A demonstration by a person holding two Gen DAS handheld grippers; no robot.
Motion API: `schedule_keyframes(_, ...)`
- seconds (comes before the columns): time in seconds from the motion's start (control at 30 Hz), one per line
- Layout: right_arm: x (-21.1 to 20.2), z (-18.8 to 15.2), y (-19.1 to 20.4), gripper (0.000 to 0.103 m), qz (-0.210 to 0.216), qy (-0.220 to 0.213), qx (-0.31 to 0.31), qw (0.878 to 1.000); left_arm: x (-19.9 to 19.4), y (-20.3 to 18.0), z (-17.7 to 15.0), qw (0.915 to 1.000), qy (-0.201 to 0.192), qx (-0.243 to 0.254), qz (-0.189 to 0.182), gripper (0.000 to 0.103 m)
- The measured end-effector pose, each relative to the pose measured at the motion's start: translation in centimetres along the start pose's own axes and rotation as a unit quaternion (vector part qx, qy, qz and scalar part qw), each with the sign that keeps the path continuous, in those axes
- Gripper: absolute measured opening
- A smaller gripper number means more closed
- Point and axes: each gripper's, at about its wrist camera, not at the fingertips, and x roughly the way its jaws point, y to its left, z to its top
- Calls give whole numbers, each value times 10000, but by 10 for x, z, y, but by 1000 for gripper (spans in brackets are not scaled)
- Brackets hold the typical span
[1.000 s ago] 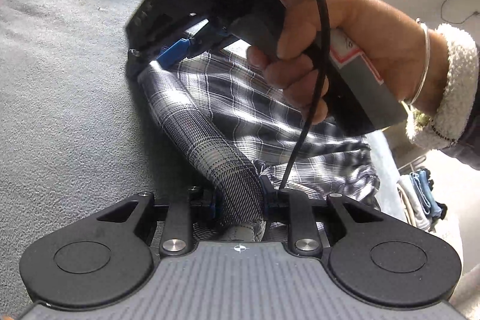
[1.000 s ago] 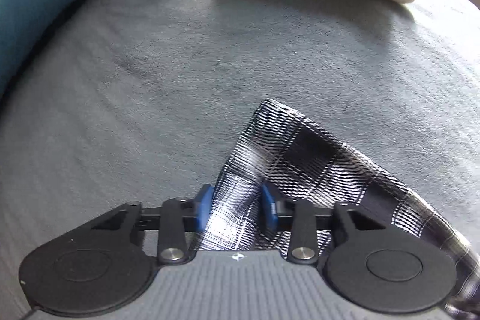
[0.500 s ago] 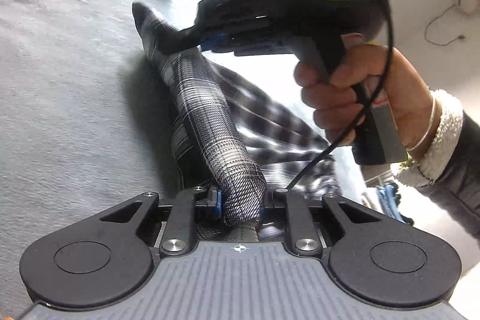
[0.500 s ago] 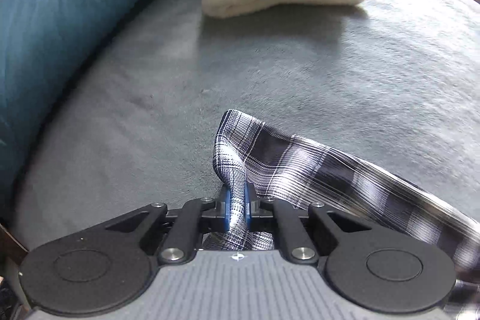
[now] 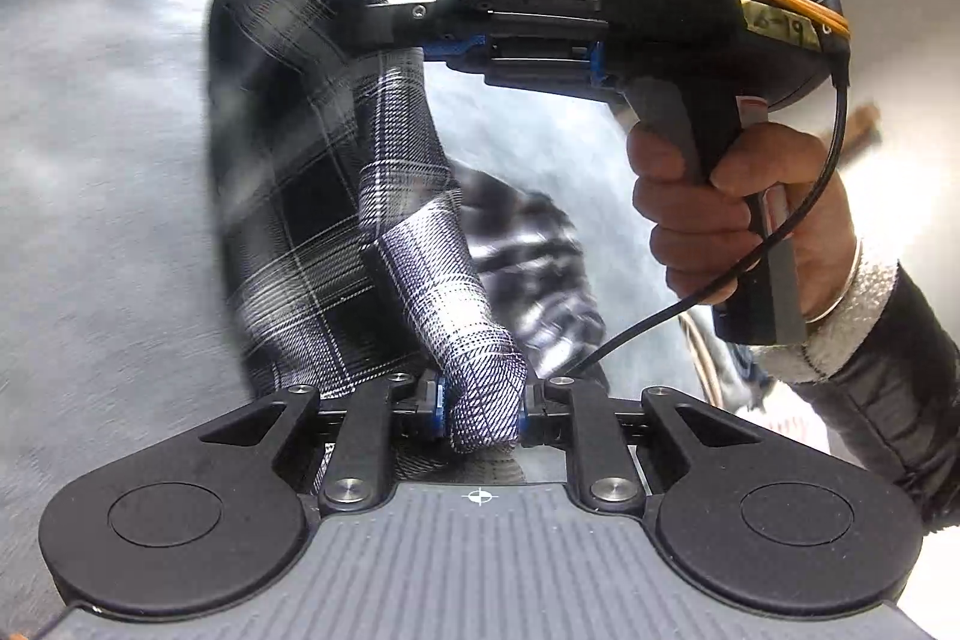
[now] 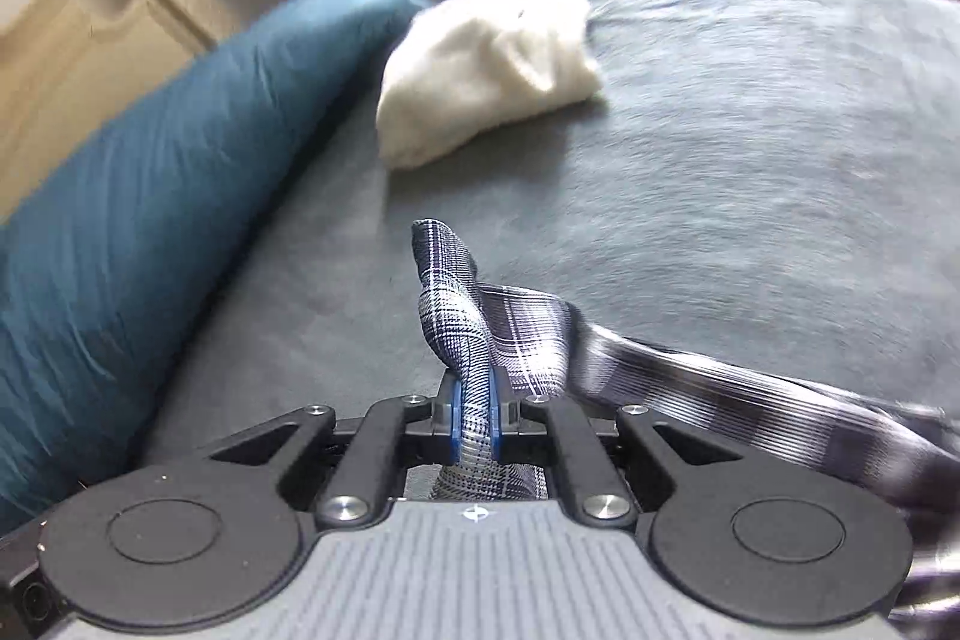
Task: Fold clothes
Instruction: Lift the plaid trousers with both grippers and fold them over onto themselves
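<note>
We are pinching a bunched fold of the dark plaid woven garment (image 5: 336,220) in the left gripper (image 5: 480,409), while the right gripper (image 6: 474,421), whose jaws have just been closing, is clamping another edge. The cloth is hanging above the grey fleece bed cover (image 6: 750,172), with a cream fluffy bundle (image 6: 492,64) at twelve o'clock.

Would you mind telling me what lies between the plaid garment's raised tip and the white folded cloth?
Only bare grey bedcover separates the plaid garment from the white folded cloth, as the right wrist view shows.

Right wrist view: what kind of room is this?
Probably a bedroom: a wide grey bed cover as the work surface, a long teal pillow along its edge, and a folded cream garment lying on it.
</note>
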Motion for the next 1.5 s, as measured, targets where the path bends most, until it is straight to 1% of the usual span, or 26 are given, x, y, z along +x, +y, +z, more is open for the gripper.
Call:
schedule_keyframes(0.1, -25, -5, -31, 8, 177, -286, 197, 9992, 28, -28, 14, 9984, 373, 415, 127, 17)
schedule_keyframes(0.2, -47, -10, -65, 8, 262, -486, 416, 9976, 59, -53, 24, 9937, 773, 773, 238, 17)
schedule_keyframes(0.3, -66, -17, -101, 8, 292, -642, 659, 9953, 92, -71, 31, 9888, 1082, 984, 284, 17)
schedule_keyframes(0.4, -81, -25, -138, 8, 275, -744, 934, 9925, 125, -85, 34, 9837, 1353, 1136, 325, 17)
schedule_keyframes(0.5, -91, -35, -170, 8, 278, -818, 1186, 9892, 151, -93, 34, 9804, 1550, 1188, 261, 17)
schedule_keyframes(0.67, -103, -51, -209, 8, 335, -914, 1419, 9851, 177, -105, 32, 9756, 1786, 1273, 137, 17)
schedule_keyframes(0.9, -122, -71, -241, 8, 401, -1064, 1683, 9792, 189, -118, 21, 9676, 1966, 1584, 52, 17)
schedule_keyframes(1.07, -134, -83, -251, 8, 431, -1180, 1698, 9774, 190, -123, 15, 9664, 1980, 1639, -47, 17)
schedule_keyframes(1.17, -142, -89, -258, 8, 448, -1263, 1695, 9764, 193, -128, 8, 9634, 1942, 1848, 10, 17)
schedule_keyframes(1.27, -143, -97, -266, 8, 289, -1285, 1568, 9788, 197, -132, -2, 9598, 1850, 2102, 171, 18)
schedule_keyframes(1.33, -140, -101, -271, 8, 155, -1287, 1447, 9809, 199, -132, -9, 9594, 1781, 2171, 268, 23)
schedule_keyframes(1.37, -138, -101, -274, 8, 114, -1277, 1405, 9817, 197, -130, -11, 9604, 1736, 2167, 242, 26)
schedule_keyframes(1.43, -135, -105, -282, 10, -25, -1237, 1483, 9812, 187, -128, -14, 9623, 1611, 2188, 96, 38)
schedule_keyframes(1.47, -134, -106, -286, 10, -78, -1200, 1513, 9812, 181, -128, -15, 9630, 1545, 2208, 21, 40)
schedule_keyframes(1.5, -134, -107, -289, 15, -127, -1187, 1534, 9809, 175, -126, -14, 9639, 1486, 2207, -52, 41)
